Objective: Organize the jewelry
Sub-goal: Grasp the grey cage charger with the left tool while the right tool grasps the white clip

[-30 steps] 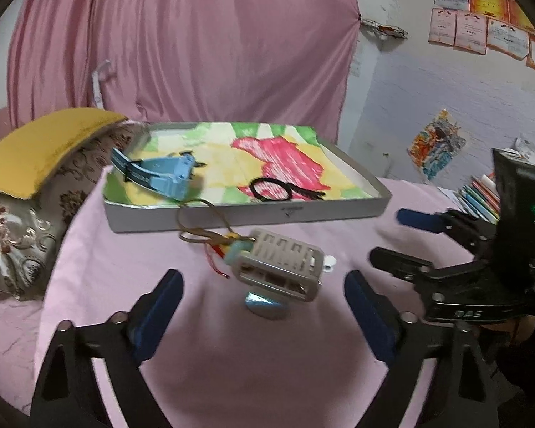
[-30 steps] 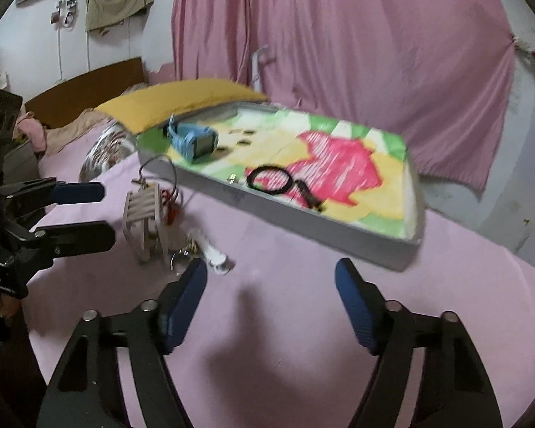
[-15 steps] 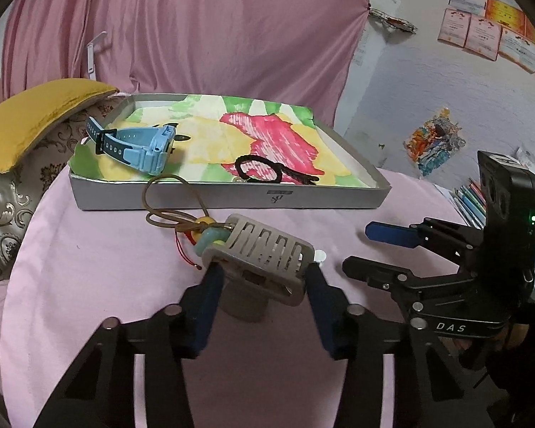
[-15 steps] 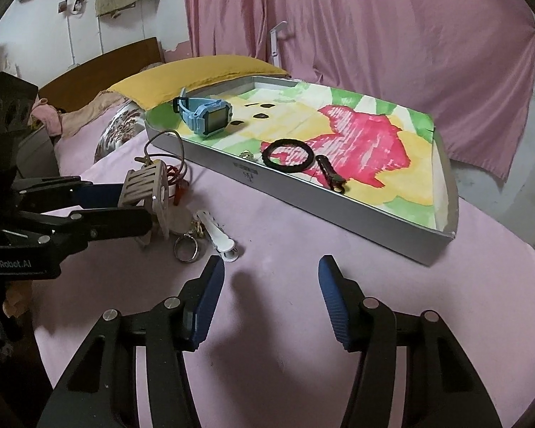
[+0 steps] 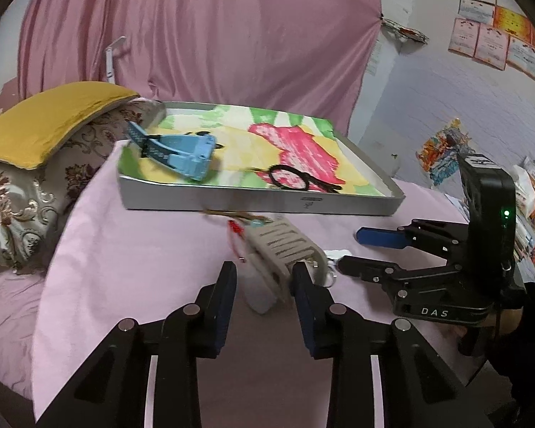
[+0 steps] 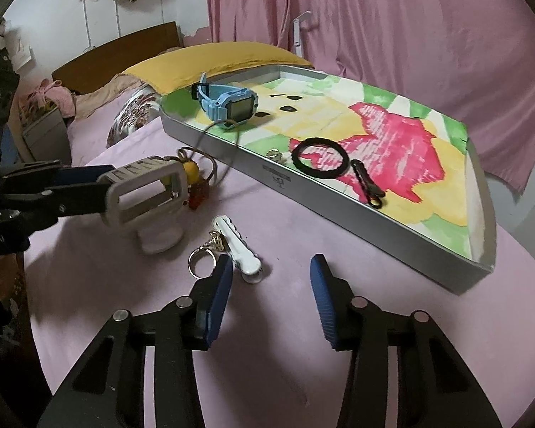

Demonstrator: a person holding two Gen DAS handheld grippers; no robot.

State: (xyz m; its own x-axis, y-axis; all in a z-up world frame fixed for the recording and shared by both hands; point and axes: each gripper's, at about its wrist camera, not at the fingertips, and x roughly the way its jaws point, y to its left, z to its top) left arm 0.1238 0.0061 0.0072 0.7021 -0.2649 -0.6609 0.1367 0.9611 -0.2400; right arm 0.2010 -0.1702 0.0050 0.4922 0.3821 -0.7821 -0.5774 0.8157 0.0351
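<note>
**Lifting the grey slotted clip toward the tray**

My left hand-held gripper (image 5: 264, 281) is closing on the grey slotted clip (image 6: 142, 192), raising it off the pink worktop (image 6: 303, 235). My right hand-held gripper (image 6: 271, 281), empty, narrows beside the white keyring charm (image 6: 235, 249), just short of the tray (image 6: 339, 196).

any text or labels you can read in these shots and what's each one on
"DAS": on the right hand-held gripper, on its black body.
"obot.AI", start cut off: on the left hand-held gripper, on its body.
Small mark on the tray front wall: too small to read.
Wall certificates: too blurred.
</note>
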